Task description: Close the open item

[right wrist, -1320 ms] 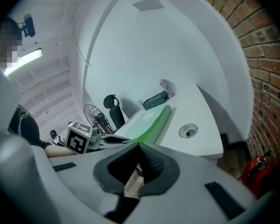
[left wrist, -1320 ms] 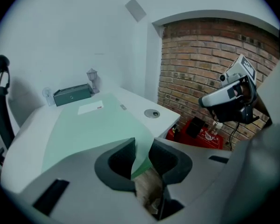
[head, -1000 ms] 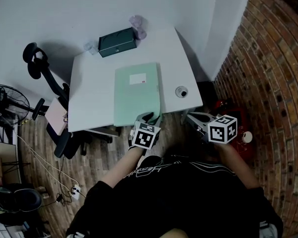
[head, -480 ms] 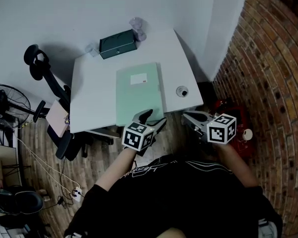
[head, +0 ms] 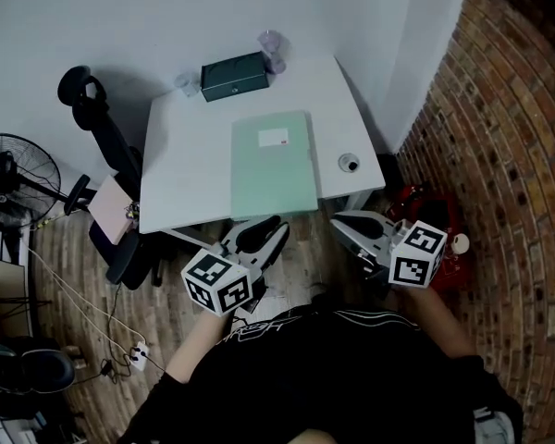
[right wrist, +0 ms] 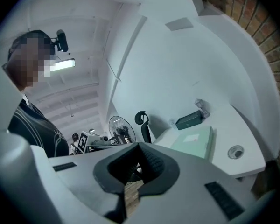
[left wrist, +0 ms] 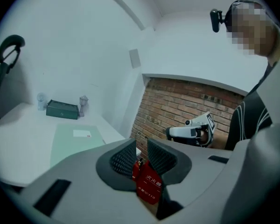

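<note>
The fingers (left wrist: 122, 157) of the left gripper (head: 262, 236) have just been closing to a narrow gap round nothing; the right gripper (head: 350, 223) is clenched empty. On the white desk (head: 180, 155) the green folder (head: 273, 165) lies flat, apparently closed, so both are best kept clear of it.

Left claw (head: 271, 227) jaws just been closing, narrow gap, nothing between; right claw (head: 341, 220) jaws together, empty.

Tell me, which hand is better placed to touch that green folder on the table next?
Left, probably. The left gripper hangs just before the near edge of the green folder; its fingers, just closing partway, hold nothing. The right gripper, fingers shut, sits further to the side.
</note>
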The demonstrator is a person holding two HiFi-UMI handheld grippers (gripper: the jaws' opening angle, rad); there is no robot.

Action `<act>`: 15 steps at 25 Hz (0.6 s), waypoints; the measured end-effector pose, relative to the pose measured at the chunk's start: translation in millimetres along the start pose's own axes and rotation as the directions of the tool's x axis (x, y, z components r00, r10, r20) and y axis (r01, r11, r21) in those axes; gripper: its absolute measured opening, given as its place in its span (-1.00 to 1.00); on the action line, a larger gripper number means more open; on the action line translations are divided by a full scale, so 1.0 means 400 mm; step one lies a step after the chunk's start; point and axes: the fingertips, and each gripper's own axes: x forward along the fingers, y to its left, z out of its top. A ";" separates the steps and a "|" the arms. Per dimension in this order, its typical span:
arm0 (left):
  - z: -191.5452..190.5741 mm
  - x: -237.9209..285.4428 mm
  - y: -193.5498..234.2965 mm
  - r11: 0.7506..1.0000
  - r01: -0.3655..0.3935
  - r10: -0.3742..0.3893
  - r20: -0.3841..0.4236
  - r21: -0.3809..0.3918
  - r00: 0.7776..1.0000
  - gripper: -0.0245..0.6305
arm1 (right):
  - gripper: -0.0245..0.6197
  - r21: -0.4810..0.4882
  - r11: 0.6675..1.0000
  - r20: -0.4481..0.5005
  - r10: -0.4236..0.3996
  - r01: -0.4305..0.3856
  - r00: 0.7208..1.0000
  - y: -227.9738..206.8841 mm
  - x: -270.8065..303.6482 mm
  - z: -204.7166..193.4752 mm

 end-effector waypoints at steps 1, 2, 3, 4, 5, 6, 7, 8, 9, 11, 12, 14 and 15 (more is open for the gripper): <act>0.002 -0.026 -0.014 1.000 0.008 -0.008 0.014 0.003 1.000 -0.68 | -0.92 -0.012 1.000 0.004 0.015 -0.015 1.000 0.028 0.005 -0.002; 0.002 -0.049 -0.027 1.000 0.013 -0.014 0.026 0.008 1.000 -0.73 | -0.92 -0.026 0.999 0.007 0.027 -0.027 1.000 0.055 0.008 -0.005; 0.001 -0.071 -0.040 1.000 0.017 -0.018 0.033 0.016 0.999 -0.76 | -0.92 -0.042 0.998 0.011 0.037 -0.037 0.999 0.080 0.011 -0.007; -0.002 -0.090 -0.053 1.000 0.020 -0.021 0.037 0.024 0.999 -0.77 | -0.92 -0.057 0.997 0.016 0.045 -0.044 0.999 0.103 0.013 -0.011; -0.005 -0.107 -0.067 0.999 0.023 -0.024 0.039 0.031 0.999 -0.78 | -0.92 -0.068 0.996 0.021 0.051 -0.049 0.998 0.123 0.014 -0.015; -0.010 -0.123 -0.080 0.999 0.028 -0.029 0.040 0.037 0.999 -0.78 | -0.92 -0.073 0.996 0.027 0.056 -0.054 0.998 0.141 0.014 -0.021; -0.014 -0.139 -0.093 0.999 0.032 -0.034 0.042 0.041 0.999 -0.78 | -0.92 -0.077 0.995 0.033 0.059 -0.056 0.998 0.157 0.013 -0.027; -0.017 -0.154 -0.105 0.998 0.035 -0.037 0.044 0.043 0.998 -0.79 | -0.92 -0.081 0.995 0.038 0.060 -0.057 0.997 0.172 0.012 -0.034; -0.020 -0.169 -0.114 0.998 0.036 -0.038 0.047 0.044 0.998 -0.79 | -0.92 -0.088 0.995 0.040 0.059 -0.055 0.997 0.185 0.012 -0.041; -0.024 -0.197 -0.129 0.998 0.037 -0.039 0.055 0.044 0.998 -0.79 | -0.92 -0.104 0.993 0.040 0.056 -0.051 0.998 0.212 0.012 -0.056; -0.026 -0.210 -0.136 0.998 0.038 -0.041 0.059 0.046 0.997 -0.79 | -0.92 -0.110 0.993 0.042 0.057 -0.052 0.998 0.226 0.011 -0.062; -0.031 -0.234 -0.151 0.998 0.039 -0.042 0.063 0.056 0.997 -0.79 | -0.92 -0.117 0.992 0.046 0.060 -0.054 0.997 0.254 0.009 -0.073; -0.033 -0.245 -0.157 0.997 0.038 -0.042 0.065 0.063 0.997 -0.79 | -0.92 -0.120 0.991 0.049 0.059 -0.053 0.997 0.267 0.007 -0.078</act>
